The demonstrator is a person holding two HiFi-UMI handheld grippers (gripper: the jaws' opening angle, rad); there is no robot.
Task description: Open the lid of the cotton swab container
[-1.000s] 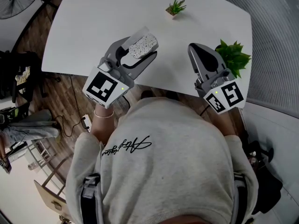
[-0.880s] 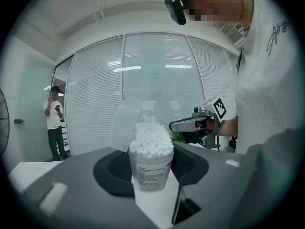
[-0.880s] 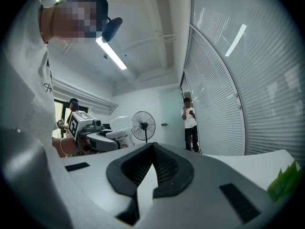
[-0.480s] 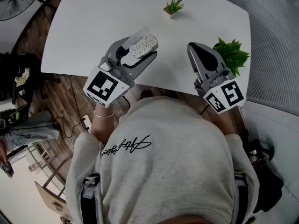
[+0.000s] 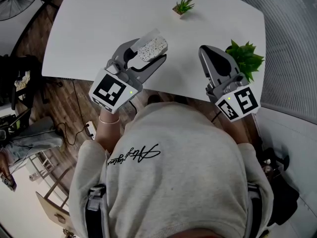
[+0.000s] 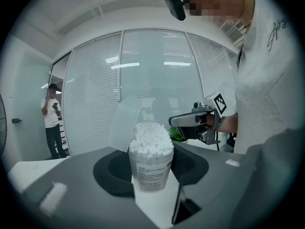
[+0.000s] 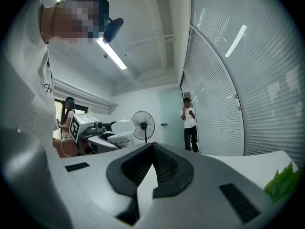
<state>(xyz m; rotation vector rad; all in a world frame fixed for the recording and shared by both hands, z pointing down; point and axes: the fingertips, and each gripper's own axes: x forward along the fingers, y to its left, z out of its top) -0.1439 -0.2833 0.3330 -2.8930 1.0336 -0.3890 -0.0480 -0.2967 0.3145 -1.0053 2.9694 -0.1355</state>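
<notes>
While left tongs (image 5: 148,53) clamp the cotton swab container (image 6: 150,161), lid (image 6: 125,123) flipped up, right tongs (image 5: 208,53) sit closed, empty, over the white worktop (image 5: 99,24).

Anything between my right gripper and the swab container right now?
Nothing. In the head view only bare white table shows between the shut right gripper and the cotton swab container, which the left gripper holds, lid up.

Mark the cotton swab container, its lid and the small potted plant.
cotton swab container (image 6: 151,171), left gripper view, on its labelled side wall.
lid (image 6: 125,124), left gripper view, middle of the raised flap.
small potted plant (image 5: 185,5), head view, on its leaves.
</notes>
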